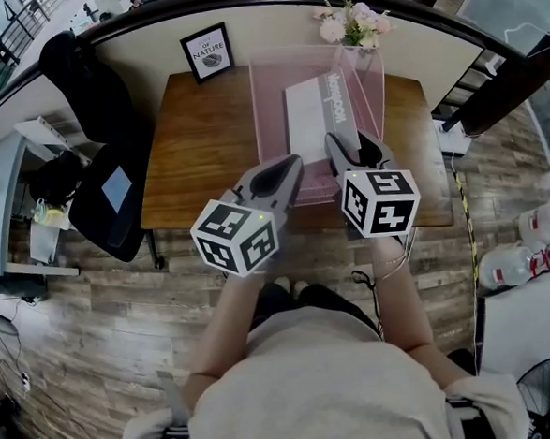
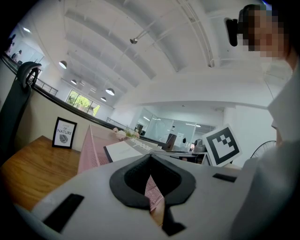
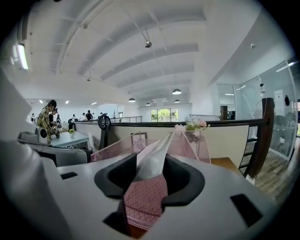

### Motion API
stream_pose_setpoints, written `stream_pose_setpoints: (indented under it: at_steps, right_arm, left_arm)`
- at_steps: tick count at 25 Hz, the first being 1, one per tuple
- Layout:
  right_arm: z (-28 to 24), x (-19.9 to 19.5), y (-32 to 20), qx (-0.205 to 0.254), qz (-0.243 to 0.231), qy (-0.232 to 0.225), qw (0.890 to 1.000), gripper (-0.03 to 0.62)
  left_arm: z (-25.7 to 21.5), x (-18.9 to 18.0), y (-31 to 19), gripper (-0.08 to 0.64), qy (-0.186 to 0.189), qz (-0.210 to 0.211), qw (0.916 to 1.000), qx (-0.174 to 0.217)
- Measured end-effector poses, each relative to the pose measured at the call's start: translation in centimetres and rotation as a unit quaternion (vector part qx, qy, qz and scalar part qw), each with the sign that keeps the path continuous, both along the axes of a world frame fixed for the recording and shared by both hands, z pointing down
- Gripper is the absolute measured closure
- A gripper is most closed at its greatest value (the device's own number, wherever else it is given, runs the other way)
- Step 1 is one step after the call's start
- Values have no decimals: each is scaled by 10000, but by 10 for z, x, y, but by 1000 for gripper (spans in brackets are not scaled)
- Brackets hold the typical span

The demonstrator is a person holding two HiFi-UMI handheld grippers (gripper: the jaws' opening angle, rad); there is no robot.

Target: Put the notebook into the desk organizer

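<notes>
Your surface (image 1: 204, 144) is a brown wooden top with a visible grain, set with its far edge against a curved cream wall. Three things sit on it. A pink mesh desk organizer (image 1: 268, 92) takes up the middle and right of it, running from near the back almost to the front edge. A black-framed print (image 1: 208, 52) stands upright at the back left corner, well apart from the organizer. A small bunch of pale flowers (image 1: 355, 22) stands at the back right, just behind the organizer; you cannot see its base. The left half is bare wood.
</notes>
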State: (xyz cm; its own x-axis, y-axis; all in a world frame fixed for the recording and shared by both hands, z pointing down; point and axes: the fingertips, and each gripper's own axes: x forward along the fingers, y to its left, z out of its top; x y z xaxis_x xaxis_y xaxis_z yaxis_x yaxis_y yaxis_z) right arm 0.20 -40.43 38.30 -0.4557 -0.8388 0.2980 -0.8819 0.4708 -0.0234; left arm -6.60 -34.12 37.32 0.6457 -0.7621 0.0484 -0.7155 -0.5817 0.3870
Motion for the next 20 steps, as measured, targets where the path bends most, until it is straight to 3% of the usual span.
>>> stream_pose_setpoints:
  at_steps: [2, 3, 4, 20]
  right_arm:
    - [1, 1, 1, 11, -3, 63, 10000, 378]
    - [2, 0, 1, 10, -52, 105, 9999, 289]
    - [3, -1, 2, -4, -105, 129, 9999, 276]
    - [-2, -4, 12, 97, -286, -136, 9995, 276]
  left_arm:
    - [0, -2, 0, 549, 26, -31, 10000, 1]
    - [0, -3, 0, 549, 37, -43, 10000, 2]
    - [0, -4, 0, 549, 46, -50, 10000, 1]
    - [0, 0, 0, 549, -15, -19, 10000, -8]
